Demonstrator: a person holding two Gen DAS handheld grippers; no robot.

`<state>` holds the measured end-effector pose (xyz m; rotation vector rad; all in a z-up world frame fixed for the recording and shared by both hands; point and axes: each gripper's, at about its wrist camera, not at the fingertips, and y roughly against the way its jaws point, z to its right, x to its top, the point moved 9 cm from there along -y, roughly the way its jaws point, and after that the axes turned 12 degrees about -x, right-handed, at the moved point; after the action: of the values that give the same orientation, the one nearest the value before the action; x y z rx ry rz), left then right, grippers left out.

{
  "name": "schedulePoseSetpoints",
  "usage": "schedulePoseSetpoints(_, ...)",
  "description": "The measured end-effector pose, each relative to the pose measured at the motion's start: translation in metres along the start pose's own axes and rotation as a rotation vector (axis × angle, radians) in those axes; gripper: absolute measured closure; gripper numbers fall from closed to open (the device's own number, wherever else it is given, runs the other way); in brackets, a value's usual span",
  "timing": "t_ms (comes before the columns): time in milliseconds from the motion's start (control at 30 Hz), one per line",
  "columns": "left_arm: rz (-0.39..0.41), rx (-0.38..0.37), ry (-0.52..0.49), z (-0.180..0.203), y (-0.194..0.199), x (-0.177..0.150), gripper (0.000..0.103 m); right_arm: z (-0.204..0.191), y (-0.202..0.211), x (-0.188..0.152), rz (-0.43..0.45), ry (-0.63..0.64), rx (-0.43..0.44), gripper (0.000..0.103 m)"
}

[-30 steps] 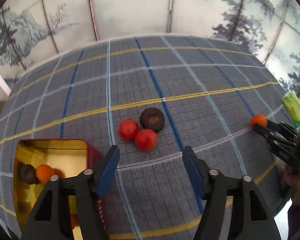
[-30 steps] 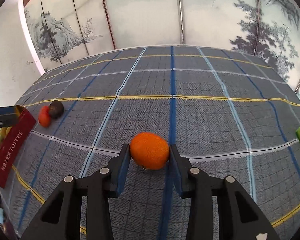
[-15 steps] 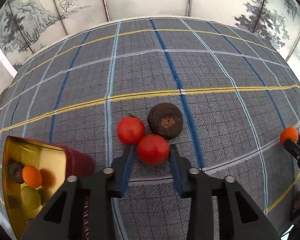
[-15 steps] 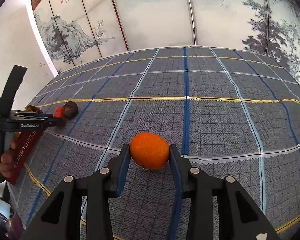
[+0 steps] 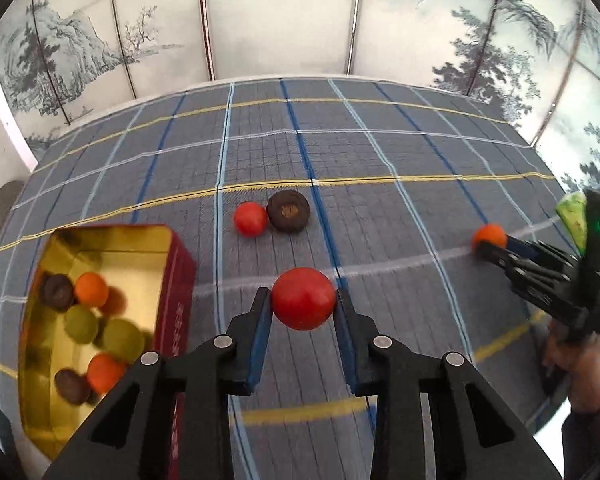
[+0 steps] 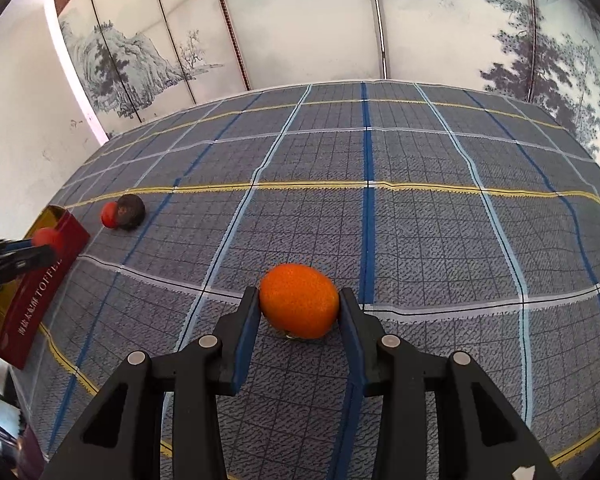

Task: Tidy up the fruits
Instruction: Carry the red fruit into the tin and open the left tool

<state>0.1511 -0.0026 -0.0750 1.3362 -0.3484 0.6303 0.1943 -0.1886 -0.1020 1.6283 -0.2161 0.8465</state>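
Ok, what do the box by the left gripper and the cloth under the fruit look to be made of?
Box: looks like thin metal tin, since the gold inside is shiny and mirrors the fruit; the red outside is printed with lettering. Cloth: seems a woven fabric, matte, with a visible weave and plaid lines.

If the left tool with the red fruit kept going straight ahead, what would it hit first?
Probably the dark brown fruit, slightly left of dead ahead, beside another red fruit. The left tool looks raised, so it might pass over.
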Motion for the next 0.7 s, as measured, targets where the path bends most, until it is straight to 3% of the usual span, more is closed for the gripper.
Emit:
schedulePoseSetpoints(267,0.066,0.061,-0.024,-0.010,0.051,-0.021,0.071,-0.003,-0.006,-0.002,-0.023,0.036,-0.037,0.067)
schedulePoseSetpoints(700,0.146,0.221,0.022,-0.084,0.100,-0.051,0.071,-0.008,-0.007,-0.005,-0.023,0.101,-0.118,0.066)
